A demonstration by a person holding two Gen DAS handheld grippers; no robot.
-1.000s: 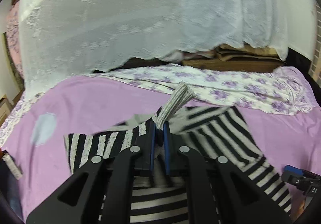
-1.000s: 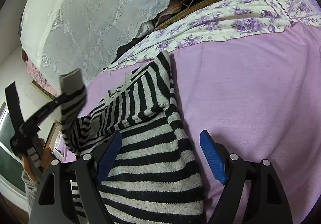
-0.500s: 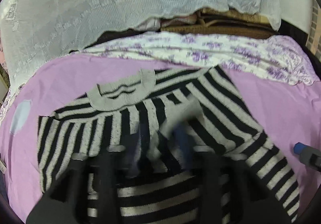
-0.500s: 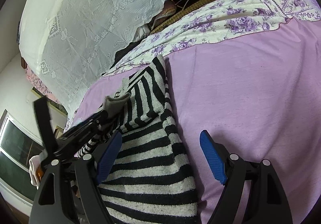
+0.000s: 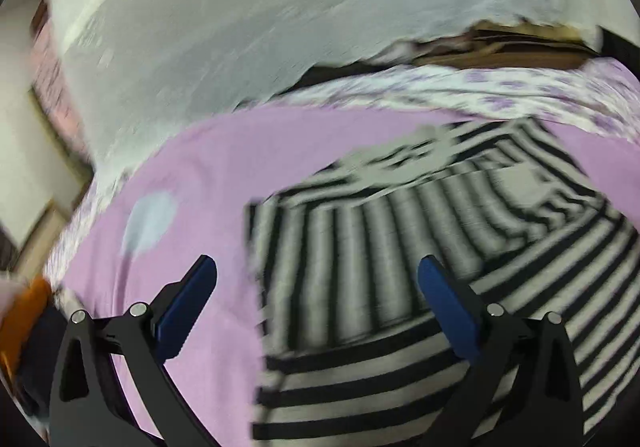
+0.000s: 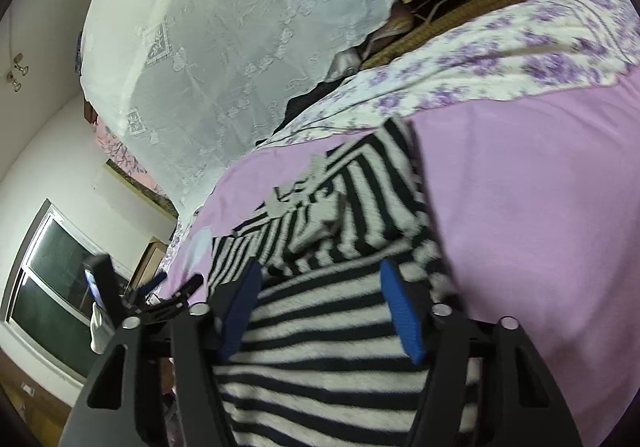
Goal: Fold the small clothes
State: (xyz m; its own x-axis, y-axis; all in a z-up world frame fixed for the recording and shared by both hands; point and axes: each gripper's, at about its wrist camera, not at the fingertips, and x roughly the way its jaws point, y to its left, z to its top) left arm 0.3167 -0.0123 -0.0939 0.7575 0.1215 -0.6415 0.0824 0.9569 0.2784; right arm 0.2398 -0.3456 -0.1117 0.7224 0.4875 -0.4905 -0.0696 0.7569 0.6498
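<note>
Your left claw [image 5: 316,287] stands spread wide, its blue pads [image 5: 188,303] apart with nothing between them — its jaws have just been opening, and a second ago they were pinched on the grey cuff of the sleeve. That sleeve now lies dropped across the striped sweater [image 5: 420,247], which rests flat on the pink bed sheet [image 5: 208,167]; the claw hangs over the sweater's left edge, one pad above bare sheet, the other above the stripes. This view is blurred.

Your right claw [image 6: 324,307] has just been closing; its jaws are narrower than a second ago and the pads [image 6: 400,315] straddle the sweater's lower body. Cloth lies between them, but whether they press on it I cannot tell — a gap still shows on either side.

The right view shows what the left does not: your left claw [image 6: 176,291] off to the side, low over the sheet's edge, with a window [image 6: 52,279] and white wall behind it. It also shows the grey cuff [image 6: 320,223] lying on the folded-in sleeve. The left view alone shows a pale blue patch [image 5: 150,221] on the sheet beside the sweater. Both show the floral cloth [image 6: 500,67] past the sweater and the white lace cover [image 6: 240,47] beyond.
</note>
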